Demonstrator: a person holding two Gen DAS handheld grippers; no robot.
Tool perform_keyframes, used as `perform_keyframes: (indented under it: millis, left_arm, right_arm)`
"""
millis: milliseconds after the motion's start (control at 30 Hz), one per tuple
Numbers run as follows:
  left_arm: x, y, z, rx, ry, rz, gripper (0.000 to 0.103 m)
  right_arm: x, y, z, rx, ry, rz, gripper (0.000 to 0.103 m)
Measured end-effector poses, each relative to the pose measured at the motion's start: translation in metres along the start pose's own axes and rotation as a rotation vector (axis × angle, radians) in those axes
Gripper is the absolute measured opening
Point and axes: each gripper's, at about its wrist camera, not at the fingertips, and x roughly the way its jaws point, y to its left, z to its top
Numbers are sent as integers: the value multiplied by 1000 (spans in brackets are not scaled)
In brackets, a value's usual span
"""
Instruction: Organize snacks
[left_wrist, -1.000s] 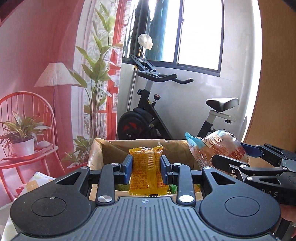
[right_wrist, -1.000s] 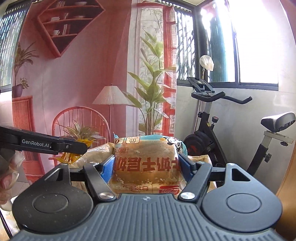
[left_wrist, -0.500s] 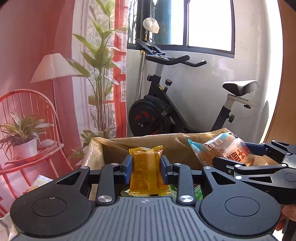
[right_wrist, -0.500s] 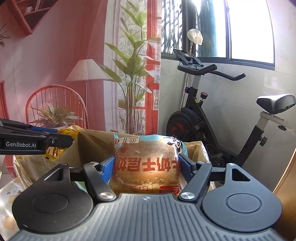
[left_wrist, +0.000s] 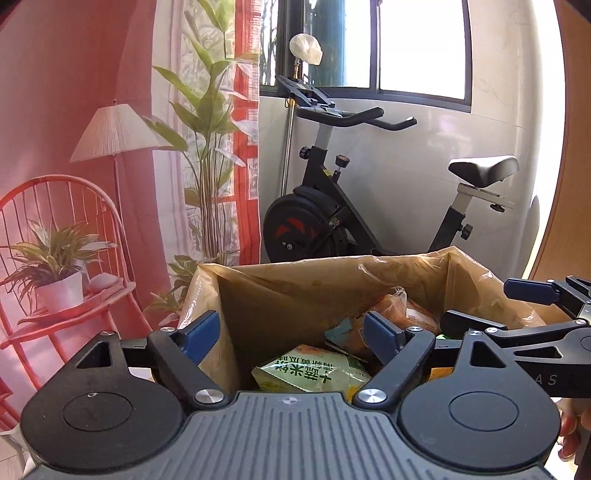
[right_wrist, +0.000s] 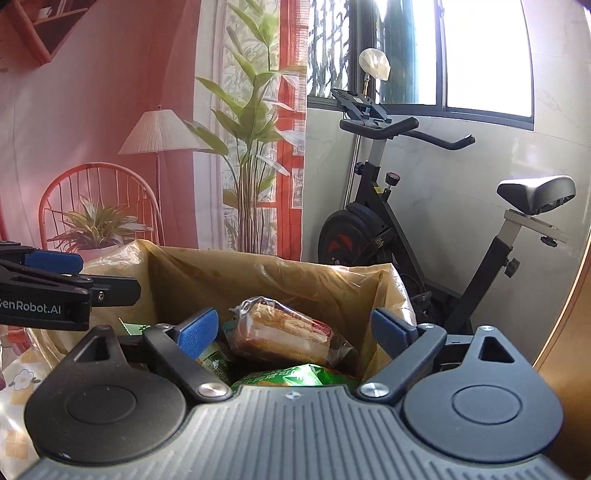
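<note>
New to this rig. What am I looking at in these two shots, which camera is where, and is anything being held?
There is no robot arm here: a person carries a two-finger gripper in each hand, and each gripper has a fisheye camera looking forward along its fingers. One picture is from the left gripper, the other from the right gripper; each also catches the other gripper at its edge. Both hang over a cardboard box lined with a yellowish plastic bag. Inside lie snack packets, among them a clear-wrapped bread pack and a green printed packet. Both pairs of jaws have just been opening and now stand wide with nothing between the blue pads, so nothing is held. Behind stands a black exercise bike.
</note>
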Motion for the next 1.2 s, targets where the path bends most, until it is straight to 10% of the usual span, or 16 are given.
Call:
perform_keyframes:
  millis: [567, 833, 1200]
  left_arm:
    - [-104, 7, -8, -32, -61, 67, 93]
    - [-161, -8, -19, -5, -85, 213, 95]
    - [-235, -19, -32, -26, -98, 145, 95]
  right_arm:
    - [-103, 14, 9, 87, -22, 1, 100]
    - [-159, 25, 11, 89, -39, 2, 101]
    - [-222, 48, 4, 89, -67, -4, 101]
